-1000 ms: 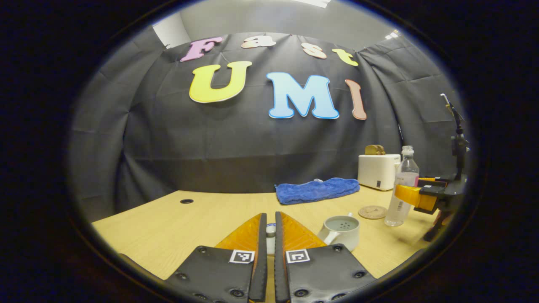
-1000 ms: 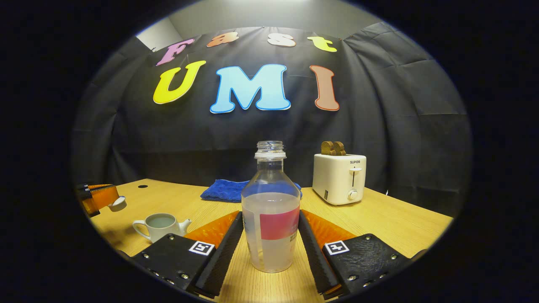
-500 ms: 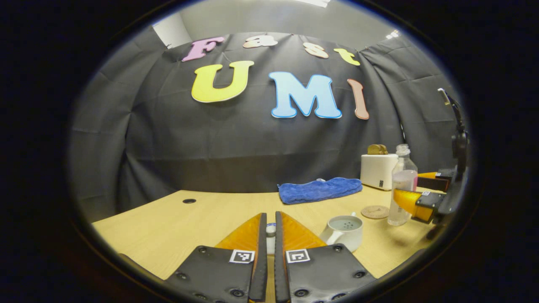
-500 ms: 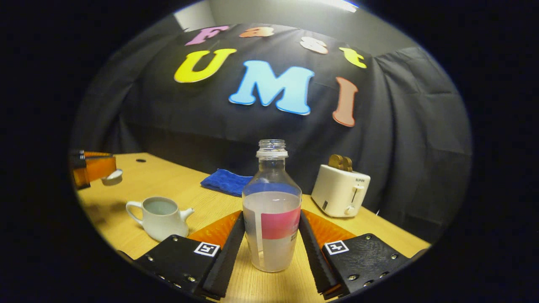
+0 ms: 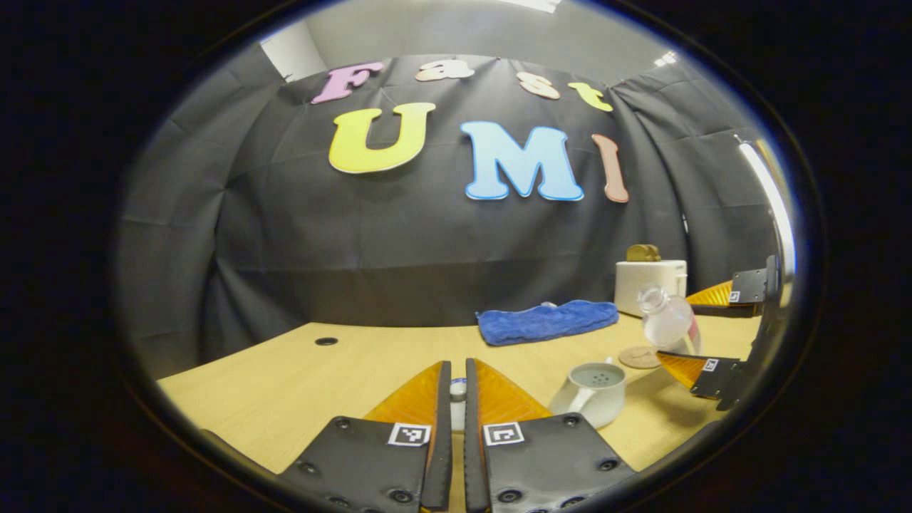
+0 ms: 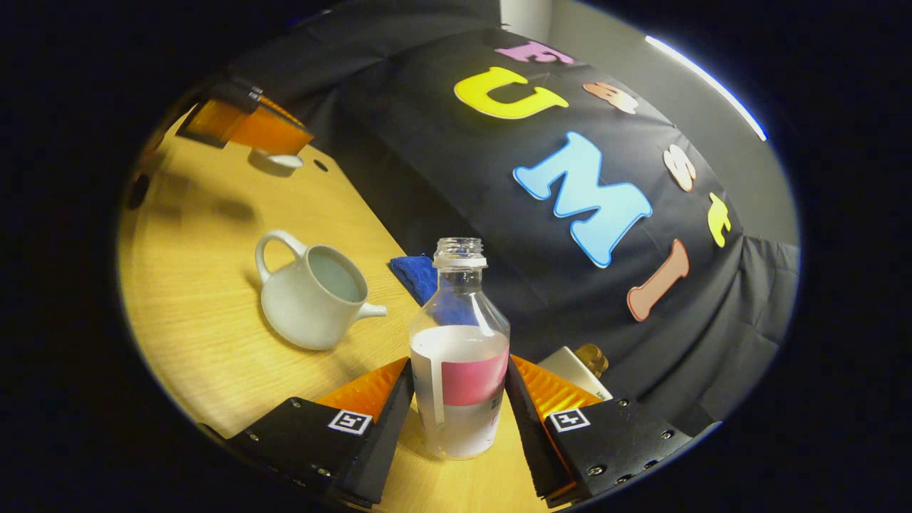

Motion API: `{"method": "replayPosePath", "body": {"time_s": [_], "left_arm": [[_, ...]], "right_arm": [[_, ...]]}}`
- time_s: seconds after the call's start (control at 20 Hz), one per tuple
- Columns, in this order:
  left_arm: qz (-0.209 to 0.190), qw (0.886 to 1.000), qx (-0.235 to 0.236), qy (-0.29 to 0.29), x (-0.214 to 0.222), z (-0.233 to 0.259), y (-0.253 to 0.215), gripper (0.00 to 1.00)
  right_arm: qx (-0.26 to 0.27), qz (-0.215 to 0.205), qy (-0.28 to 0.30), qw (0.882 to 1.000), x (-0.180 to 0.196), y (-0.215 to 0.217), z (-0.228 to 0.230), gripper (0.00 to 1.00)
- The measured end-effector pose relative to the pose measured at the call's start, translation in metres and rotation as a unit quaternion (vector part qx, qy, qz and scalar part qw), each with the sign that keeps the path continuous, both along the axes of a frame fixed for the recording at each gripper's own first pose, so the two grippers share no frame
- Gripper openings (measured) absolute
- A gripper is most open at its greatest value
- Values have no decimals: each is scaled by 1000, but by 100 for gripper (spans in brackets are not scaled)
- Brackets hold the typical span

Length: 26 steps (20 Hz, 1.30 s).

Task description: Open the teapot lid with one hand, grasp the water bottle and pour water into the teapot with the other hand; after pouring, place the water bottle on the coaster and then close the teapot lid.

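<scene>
Water bottle (image 6: pixel 459 356) uncapped, half full, tilted, clamped between right fingers (image 6: pixel 524 406); left fingers (image 5: pixel 443 399) pinching lid (image 5: pixel 458 390).

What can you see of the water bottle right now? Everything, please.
The water bottle is clear plastic, uncapped, with a threaded neck, a pink and white label band, and is partly filled with water. The right gripper clamps it at label height, one finger on each side. In the left gripper view it is lifted and tilted, mouth leaning toward the open teapot and above the coaster. No water is visibly leaving it.
</scene>
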<state>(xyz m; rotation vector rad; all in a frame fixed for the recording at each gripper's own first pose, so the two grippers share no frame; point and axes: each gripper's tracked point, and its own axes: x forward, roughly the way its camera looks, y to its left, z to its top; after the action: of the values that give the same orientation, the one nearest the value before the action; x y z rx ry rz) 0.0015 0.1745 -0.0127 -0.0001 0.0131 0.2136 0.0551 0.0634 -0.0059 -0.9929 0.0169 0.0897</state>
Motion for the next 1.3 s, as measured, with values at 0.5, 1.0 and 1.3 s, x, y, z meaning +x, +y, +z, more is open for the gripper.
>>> {"method": "replayPosePath", "body": {"time_s": [0.5,1.0,1.3], "left_arm": [[-5,1000,1,1,0,0,-2,14],[-6,1000,1,2,0,1,-2,14],[-5,1000,1,2,0,0,-2,14]], "right_arm": [[-229,46,-34,972,10,11,18,75],[-376,84,-55,921,17,16,34,75],[-440,102,-73,889,15,20,41,75]]}}
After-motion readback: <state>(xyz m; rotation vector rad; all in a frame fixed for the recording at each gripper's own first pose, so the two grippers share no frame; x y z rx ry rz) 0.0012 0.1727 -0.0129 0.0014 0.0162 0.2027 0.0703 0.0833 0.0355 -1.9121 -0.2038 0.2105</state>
